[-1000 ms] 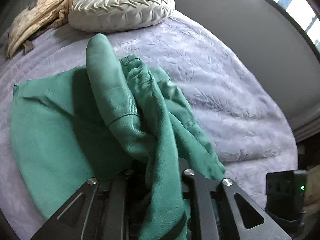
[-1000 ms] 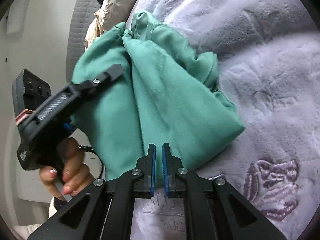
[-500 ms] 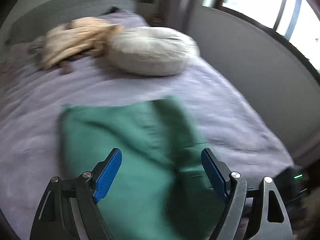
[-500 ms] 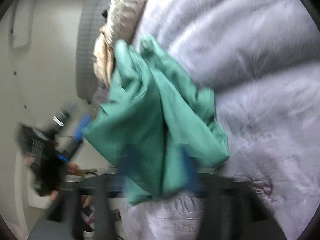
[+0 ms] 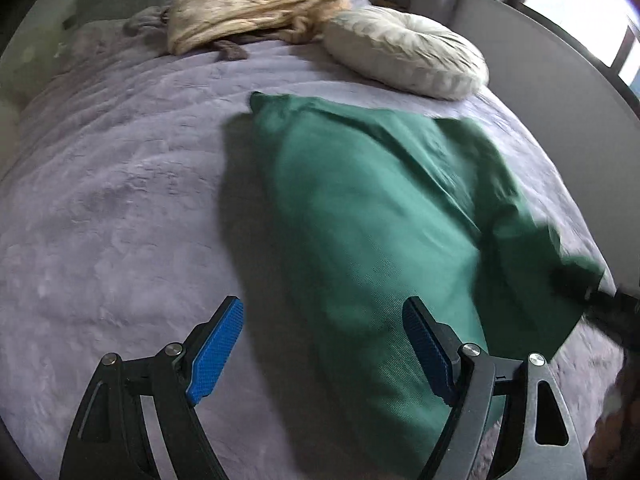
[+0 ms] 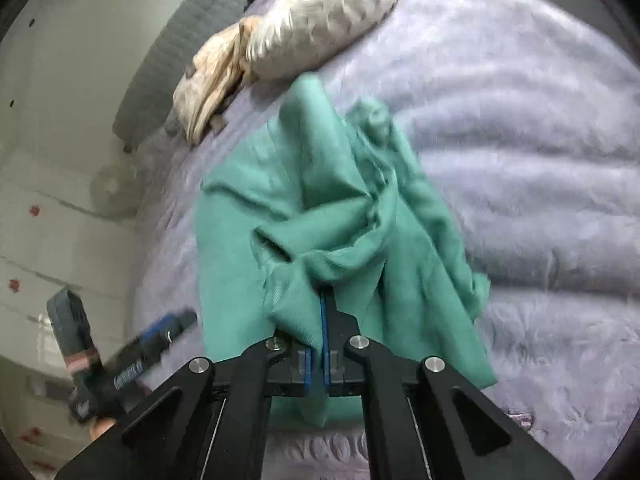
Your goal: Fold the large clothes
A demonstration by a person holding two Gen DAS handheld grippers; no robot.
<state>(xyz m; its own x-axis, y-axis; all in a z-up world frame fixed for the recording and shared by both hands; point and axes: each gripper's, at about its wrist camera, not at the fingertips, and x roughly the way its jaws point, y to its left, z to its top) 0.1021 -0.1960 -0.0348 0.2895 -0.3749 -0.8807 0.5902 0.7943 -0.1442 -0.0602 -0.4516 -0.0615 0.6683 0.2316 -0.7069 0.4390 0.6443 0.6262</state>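
A large green garment (image 5: 372, 216) lies spread on the lilac bed cover (image 5: 120, 200), its far end near the pillow. My left gripper (image 5: 320, 332) is open and empty, hovering above the garment's near left edge. In the right wrist view my right gripper (image 6: 323, 312) is shut on a bunched fold of the green garment (image 6: 340, 216) and lifts it off the bed. The left gripper (image 6: 156, 340) shows blurred at the lower left of that view.
A round cream pillow (image 5: 404, 56) and a beige cloth heap (image 5: 248, 8) lie at the head of the bed. A grey padded headboard (image 6: 176, 52) stands behind them. A grey wall and window (image 5: 560, 52) run along the bed's right side.
My left gripper has let go of the green garment, opened and drawn back. My right gripper opened briefly, then shut on a fold of the garment.
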